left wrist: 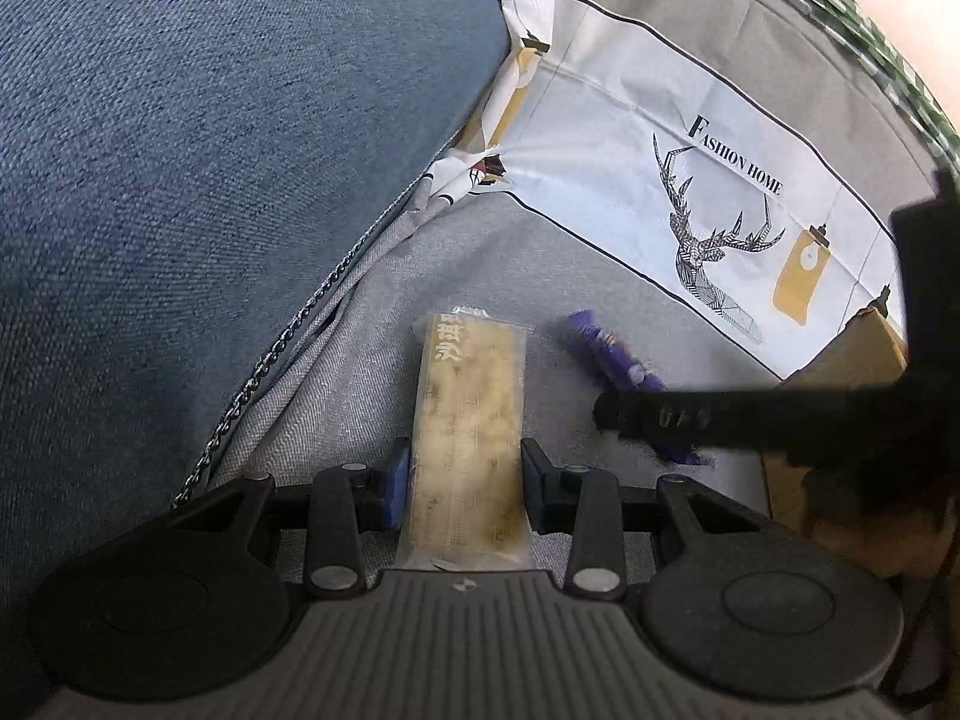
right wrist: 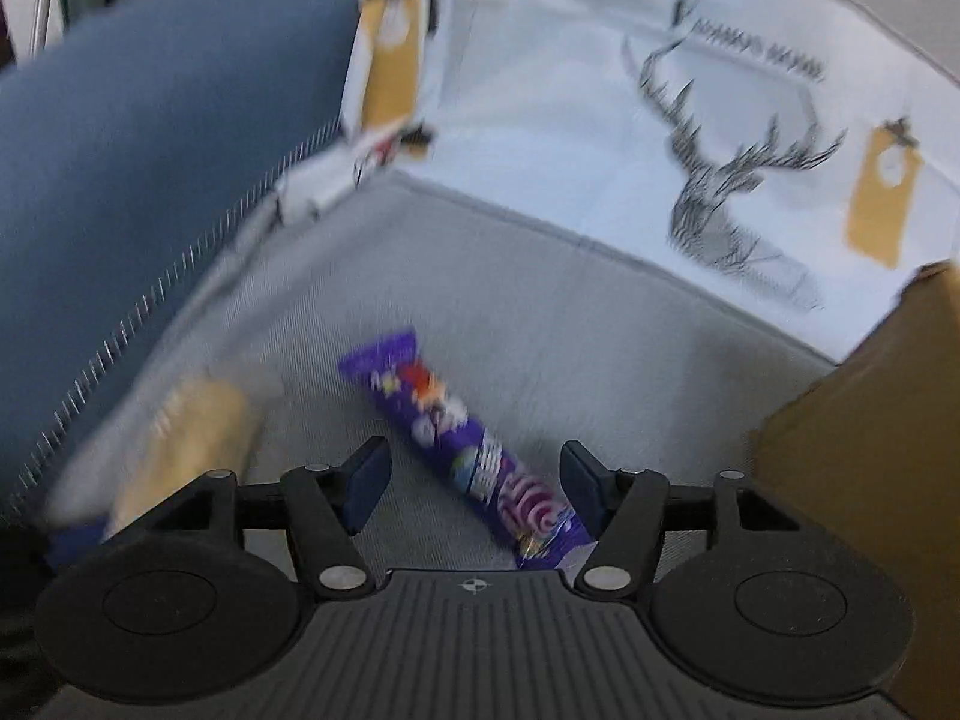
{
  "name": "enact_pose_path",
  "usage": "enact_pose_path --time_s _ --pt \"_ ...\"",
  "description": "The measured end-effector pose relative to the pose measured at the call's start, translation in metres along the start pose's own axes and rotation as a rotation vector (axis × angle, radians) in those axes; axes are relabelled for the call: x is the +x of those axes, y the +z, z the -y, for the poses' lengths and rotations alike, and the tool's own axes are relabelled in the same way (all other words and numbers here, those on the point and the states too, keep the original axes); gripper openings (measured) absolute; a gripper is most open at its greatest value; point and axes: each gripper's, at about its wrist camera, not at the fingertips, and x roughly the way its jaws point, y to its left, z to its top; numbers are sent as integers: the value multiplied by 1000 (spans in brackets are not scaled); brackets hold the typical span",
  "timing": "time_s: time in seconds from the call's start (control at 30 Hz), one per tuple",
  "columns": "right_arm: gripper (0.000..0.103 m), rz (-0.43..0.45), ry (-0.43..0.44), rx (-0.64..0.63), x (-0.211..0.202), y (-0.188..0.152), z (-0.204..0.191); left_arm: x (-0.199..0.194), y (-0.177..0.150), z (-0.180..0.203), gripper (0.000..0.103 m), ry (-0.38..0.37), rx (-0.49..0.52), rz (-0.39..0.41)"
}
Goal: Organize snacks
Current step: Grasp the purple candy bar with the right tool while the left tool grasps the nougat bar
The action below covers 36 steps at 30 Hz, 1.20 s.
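Note:
A long pale-yellow snack bar (left wrist: 468,396) in a clear wrapper lies on grey fabric (left wrist: 480,252). My left gripper (left wrist: 465,462) is shut on its near half, a blue pad against each long side. Just right of it lies a purple candy packet (left wrist: 606,354), with a black finger (left wrist: 660,414) of the right gripper across its near end. In the blurred right wrist view the purple packet (right wrist: 444,420) runs diagonally between the spread fingers of my right gripper (right wrist: 474,468), which stands open; neither pad presses on it. The yellow bar (right wrist: 192,426) shows at the left there.
A blue cushion (left wrist: 210,180) with a zip along its edge (left wrist: 270,360) rises on the left. A white cloth panel with a deer print (left wrist: 720,228) stands behind the snacks. A brown cardboard box (right wrist: 870,450) stands close on the right.

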Motion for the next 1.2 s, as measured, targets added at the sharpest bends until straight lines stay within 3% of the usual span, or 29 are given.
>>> enact_pose_path --time_s 0.07,0.1,0.33,0.47,0.63,0.7,0.83,1.0,1.1,1.2 --pt "42 4 20 -5 4 -5 0 0 0 0 41 -2 2 -1" --pt "26 19 32 0 2 -7 -1 1 0 0 41 -5 1 -1" --pt "25 96 63 25 -43 -27 -1 -3 1 0 40 -43 3 9" --pt "25 116 27 61 -92 -42 -7 -7 -1 1 40 -74 8 10" --pt "26 177 56 101 -163 -82 -16 -20 -3 2 40 -131 13 0" --pt "26 194 86 130 -183 -104 -20 -25 -5 3 40 -162 11 -39" --pt "26 211 109 166 -199 -154 -24 -40 -11 2 40 -164 -18 -236" --pt "25 163 129 219 -175 -201 -32 -67 -26 9 40 -157 136 -325" --pt "25 104 156 242 -160 -208 -35 -71 -36 6 40 -184 165 -393" --pt "26 97 124 204 -154 -209 -36 -70 -46 11 40 -179 202 -412"
